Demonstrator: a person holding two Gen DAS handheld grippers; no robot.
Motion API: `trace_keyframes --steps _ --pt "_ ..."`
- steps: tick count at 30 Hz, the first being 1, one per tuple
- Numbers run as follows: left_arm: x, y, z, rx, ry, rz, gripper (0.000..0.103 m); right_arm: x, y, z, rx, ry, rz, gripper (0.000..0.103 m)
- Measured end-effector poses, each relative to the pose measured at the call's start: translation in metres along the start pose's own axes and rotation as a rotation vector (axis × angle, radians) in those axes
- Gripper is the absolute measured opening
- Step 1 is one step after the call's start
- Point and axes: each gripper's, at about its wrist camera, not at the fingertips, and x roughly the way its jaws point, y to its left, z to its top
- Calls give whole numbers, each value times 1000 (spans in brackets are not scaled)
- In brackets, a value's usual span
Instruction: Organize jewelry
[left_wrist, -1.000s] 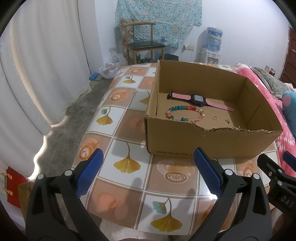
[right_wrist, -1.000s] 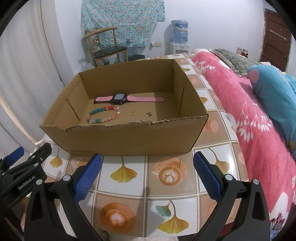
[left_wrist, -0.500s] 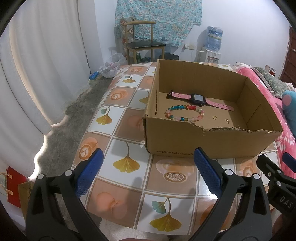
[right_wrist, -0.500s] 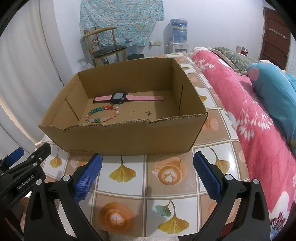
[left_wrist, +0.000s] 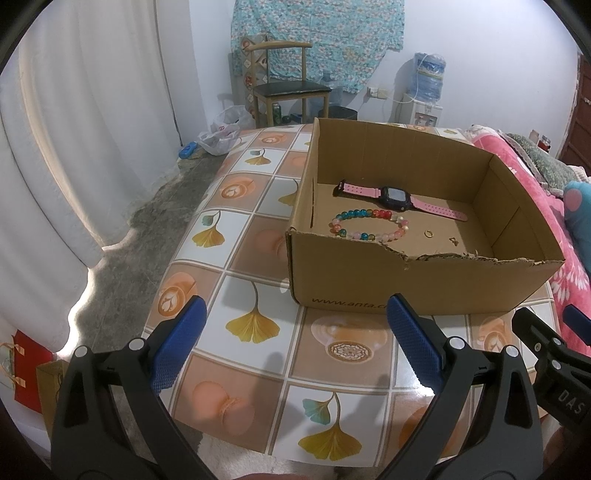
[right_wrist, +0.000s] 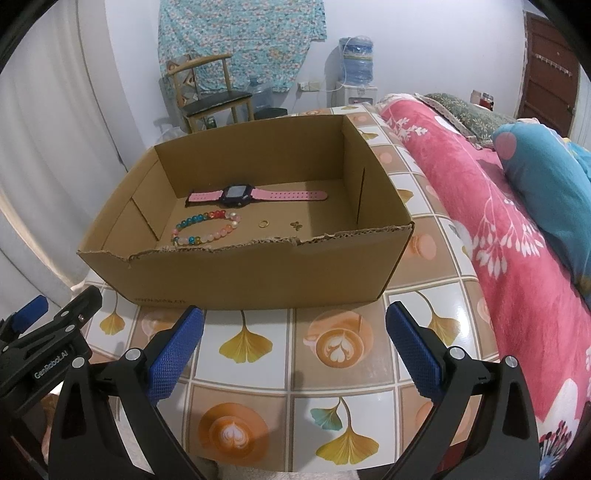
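- Left claw (left_wrist: 293, 338) and right claw (right_wrist: 293, 341) are hovering over the surface (right_wrist: 258, 384), both spread wide, holding nothing
- Watch (right_wrist: 242, 194), bracelet (right_wrist: 207, 230), ring (right_wrist: 263, 223) are lying inside the cardboard box (right_wrist: 258, 273)

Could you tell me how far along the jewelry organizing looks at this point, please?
Done, seemingly: the pink watch, beaded bracelet, gold ring and a small butterfly-shaped piece lie inside the cardboard box. In hand: nothing; the left gripper and right gripper are open above the table. Left: no loose jewelry shows outside the box.
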Motion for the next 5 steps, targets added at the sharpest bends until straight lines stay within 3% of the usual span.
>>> trace_keyframes --steps 5 --pt "0 -2 0 2 3 2 95 1 1 -2 11 2 -7 96"
